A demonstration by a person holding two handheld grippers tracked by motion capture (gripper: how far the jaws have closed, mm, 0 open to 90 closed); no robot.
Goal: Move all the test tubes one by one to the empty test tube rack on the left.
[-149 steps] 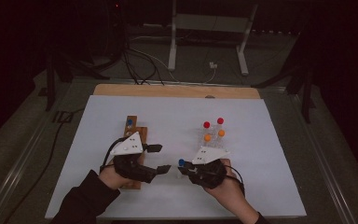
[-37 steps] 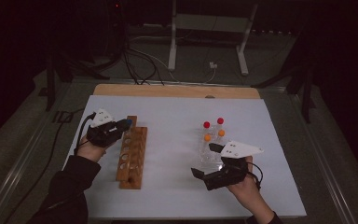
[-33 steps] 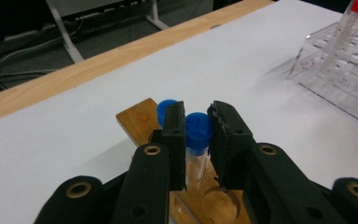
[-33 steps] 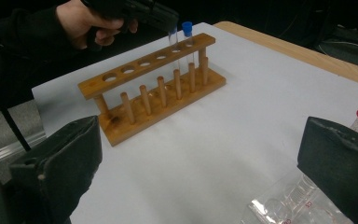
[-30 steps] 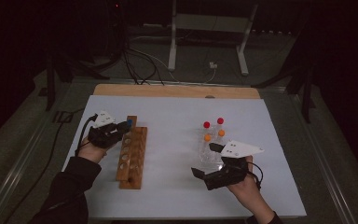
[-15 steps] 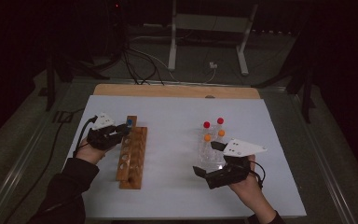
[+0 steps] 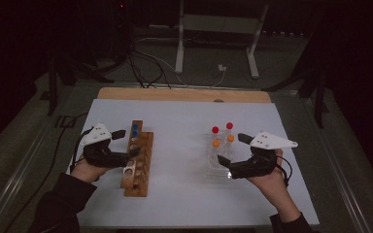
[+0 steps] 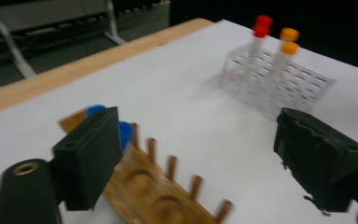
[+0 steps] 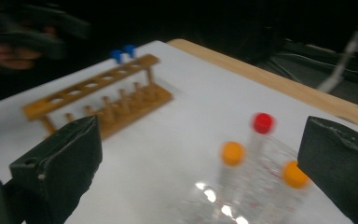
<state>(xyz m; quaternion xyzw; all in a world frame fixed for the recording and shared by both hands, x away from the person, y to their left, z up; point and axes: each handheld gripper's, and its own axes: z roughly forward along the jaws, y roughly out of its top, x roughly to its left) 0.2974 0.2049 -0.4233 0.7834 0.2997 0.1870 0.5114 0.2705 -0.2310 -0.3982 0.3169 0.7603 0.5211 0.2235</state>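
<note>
A wooden tube rack [image 7: 137, 159] lies on the white mat with two blue-capped tubes [image 7: 134, 130] standing at its far end. My left gripper [image 7: 126, 143] hovers at the rack's left side; its jaws have just been opening and now stand open with nothing between them. In the left gripper view [image 8: 198, 140] the wooden rack [image 8: 163, 196] sits below and the blue caps [image 8: 123, 133] peek past the left jaw. At the right, a clear plastic rack [image 7: 218, 162] holds red-capped [image 7: 222, 127] and orange-capped tubes [image 7: 223, 141]. My right gripper [image 7: 233, 149] is open beside it, with the tubes [image 9: 233, 153] just ahead.
The white mat [image 7: 184, 194] rests on a wooden board [image 7: 184, 93] whose far edge shows. Beyond the table are cables and a metal stand [image 7: 216, 29] on a dark floor. Open mat lies between the two racks.
My left gripper opened beside the blue-capped tubes and drew back a little to the left. My right hand moved up the mat and rightward, alongside the clear rack.
</note>
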